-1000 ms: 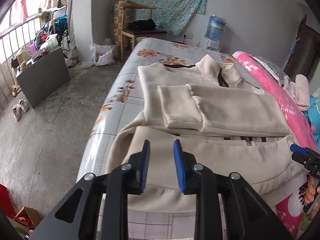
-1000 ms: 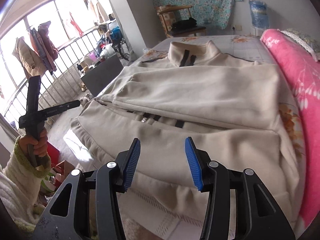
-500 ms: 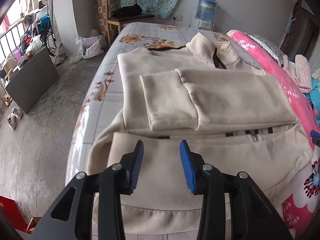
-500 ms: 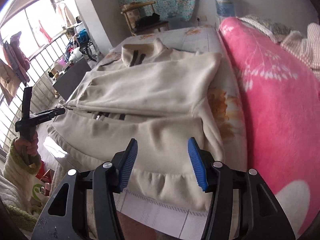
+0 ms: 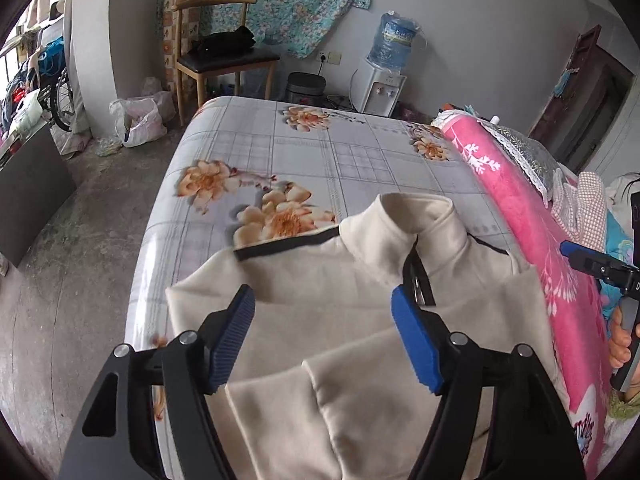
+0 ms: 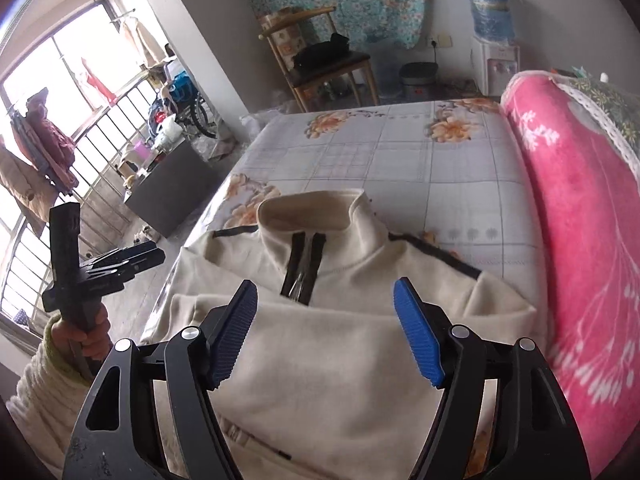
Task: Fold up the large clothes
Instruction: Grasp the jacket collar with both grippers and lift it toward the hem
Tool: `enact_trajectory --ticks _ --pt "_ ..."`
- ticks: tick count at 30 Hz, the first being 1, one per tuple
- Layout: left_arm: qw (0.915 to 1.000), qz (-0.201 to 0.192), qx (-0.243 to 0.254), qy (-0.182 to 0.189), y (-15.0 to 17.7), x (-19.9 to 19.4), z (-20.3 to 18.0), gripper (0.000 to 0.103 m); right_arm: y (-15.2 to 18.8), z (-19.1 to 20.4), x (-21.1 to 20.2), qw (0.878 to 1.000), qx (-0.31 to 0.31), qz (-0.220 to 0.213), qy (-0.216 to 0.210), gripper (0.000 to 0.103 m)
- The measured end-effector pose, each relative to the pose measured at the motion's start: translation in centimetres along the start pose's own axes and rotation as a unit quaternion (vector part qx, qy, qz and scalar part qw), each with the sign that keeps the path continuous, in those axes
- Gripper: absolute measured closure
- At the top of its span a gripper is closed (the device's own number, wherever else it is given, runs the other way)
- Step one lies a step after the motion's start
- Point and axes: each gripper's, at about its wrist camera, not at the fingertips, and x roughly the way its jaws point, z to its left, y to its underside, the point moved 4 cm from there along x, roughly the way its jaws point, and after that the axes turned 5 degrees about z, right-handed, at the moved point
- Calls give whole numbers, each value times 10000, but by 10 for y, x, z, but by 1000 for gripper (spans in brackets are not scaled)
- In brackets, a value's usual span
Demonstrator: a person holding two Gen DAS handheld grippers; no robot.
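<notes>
Cream jacket (image 5: 360, 340) lies folded on the bed (image 5: 320, 152), collar away from me. My left tool (image 5: 323, 336) and right tool (image 6: 325, 330) are both opening above it, nothing between the jaws.

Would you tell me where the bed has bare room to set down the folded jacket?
Bare sheet lies beyond the jacket's collar, toward the chair. The pink blanket crowds the other side.
</notes>
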Motion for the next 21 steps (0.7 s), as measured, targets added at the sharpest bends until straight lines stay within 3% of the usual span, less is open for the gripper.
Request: enact_trajectory --ticks 6,12,14,16,21 --pt "9997 176 133 -48 -53 73 -38 34 -62 -13 90 9960 88 557 691 35" --pt "9953 287 268 -883 -72 128 -51 34 -88 -38 156 9841 110 1107 1386 36" --pt "9929 250 329 -1119 -74 137 -50 37 -88 -44 168 9799 93 1272 1531 40" --pt "9906 220 426 -1283 -74 142 -50 44 -89 -49 172 9784 105 1337 1574 43" --pt "9870 389 836 -1318 -63 139 -54 65 -73 -46 159 9806 161 1592 1130 67"
